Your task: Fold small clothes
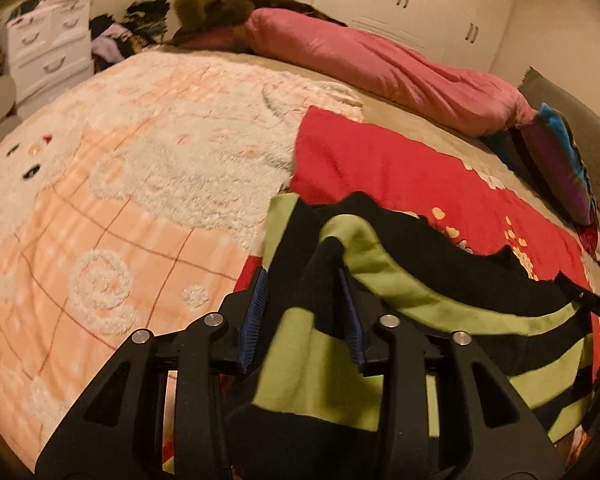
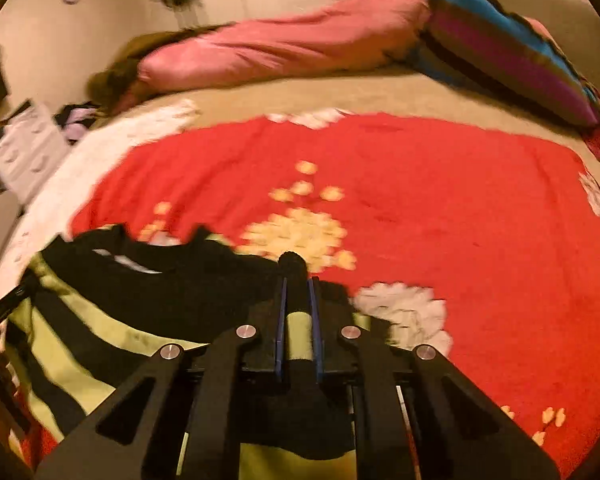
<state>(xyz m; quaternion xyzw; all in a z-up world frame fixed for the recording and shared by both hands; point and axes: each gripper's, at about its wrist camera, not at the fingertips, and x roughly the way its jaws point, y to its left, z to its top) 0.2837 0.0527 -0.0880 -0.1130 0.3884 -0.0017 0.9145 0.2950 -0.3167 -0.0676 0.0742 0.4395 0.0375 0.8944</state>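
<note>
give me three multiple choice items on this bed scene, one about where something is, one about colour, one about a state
1. Where does the striped garment lie?
A. on the red blanket
B. on the white drawer unit
C. on the pink quilt

2. What colours are its stripes?
A. blue and purple
B. black and yellow-green
C. red and white

3. How does the right gripper stand?
A. wide open above the bed
B. shut on a fold of the garment
C. shut on a pillow

Answers:
1 A, the red blanket shows around and beyond the garment in both views.
2 B, black bands alternate with yellow-green ones across it.
3 B, its blue pads stand close together with a roll of black and green cloth pinched between them. In the left wrist view, cloth also runs between the pads of the left gripper.
</note>
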